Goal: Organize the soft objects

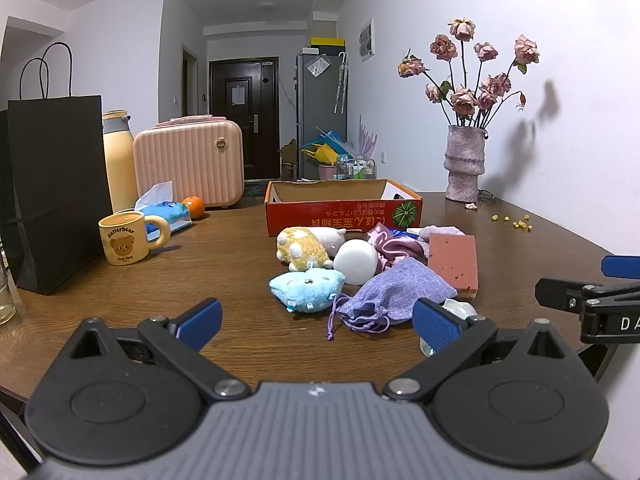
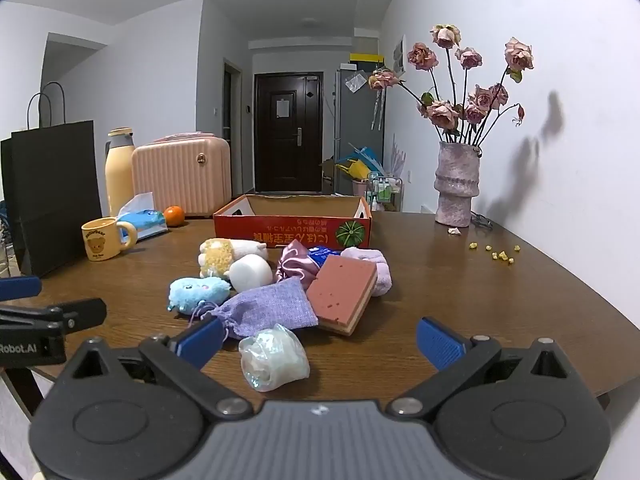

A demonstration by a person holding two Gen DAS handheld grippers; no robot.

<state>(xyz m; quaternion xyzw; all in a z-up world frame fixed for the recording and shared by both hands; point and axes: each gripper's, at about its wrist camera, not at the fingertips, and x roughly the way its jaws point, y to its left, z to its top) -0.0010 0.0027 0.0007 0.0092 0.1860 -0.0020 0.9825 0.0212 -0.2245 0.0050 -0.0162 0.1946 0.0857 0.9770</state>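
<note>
We hold the left gripper (image 1: 318, 322) and right gripper (image 2: 320, 342) spread wide and empty, the soft toys (image 2: 276, 288) heaped at twelve o'clock before the red box (image 2: 292, 228).

Bear mug (image 1: 122, 240), orange (image 1: 194, 206), black paper bag (image 1: 52, 188), vase of dried roses (image 1: 464, 162).

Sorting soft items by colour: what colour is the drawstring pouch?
Lavender purple, a woven drawstring pouch; the right wrist view shows it best.
</note>
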